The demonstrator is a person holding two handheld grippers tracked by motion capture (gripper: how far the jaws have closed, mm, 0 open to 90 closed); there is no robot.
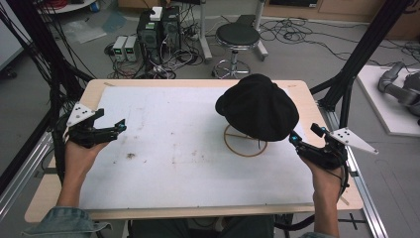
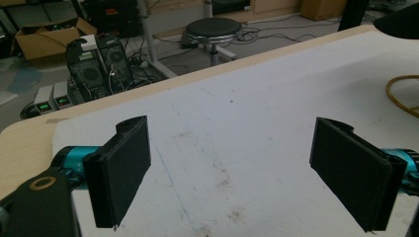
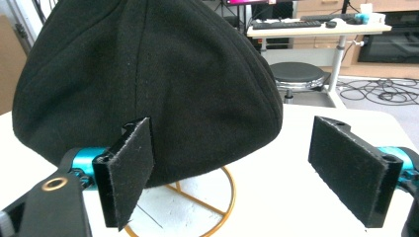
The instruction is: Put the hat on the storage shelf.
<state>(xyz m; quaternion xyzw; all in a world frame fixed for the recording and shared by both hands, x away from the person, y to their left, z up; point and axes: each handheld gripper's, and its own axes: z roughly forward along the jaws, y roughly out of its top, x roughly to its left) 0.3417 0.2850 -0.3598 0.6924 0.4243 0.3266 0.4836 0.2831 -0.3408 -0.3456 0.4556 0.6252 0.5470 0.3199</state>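
A white board [image 1: 163, 163] covers most of the tabletop [image 1: 44, 198], leaving a wooden margin all round. Toward the board's right far corner a black hat [image 1: 257, 106] sits raised on a gold wire stand [image 1: 245, 145], whose ring base rests on the board (the hat hides the upper part of the stand). The right gripper [image 1: 303, 136] is held at the board's right edge, just beside the hat's brim, its jaws spread wide with nothing between them. The left gripper [image 1: 111, 126] is held over the board's left edge, well apart from the hat, jaws likewise spread and empty.
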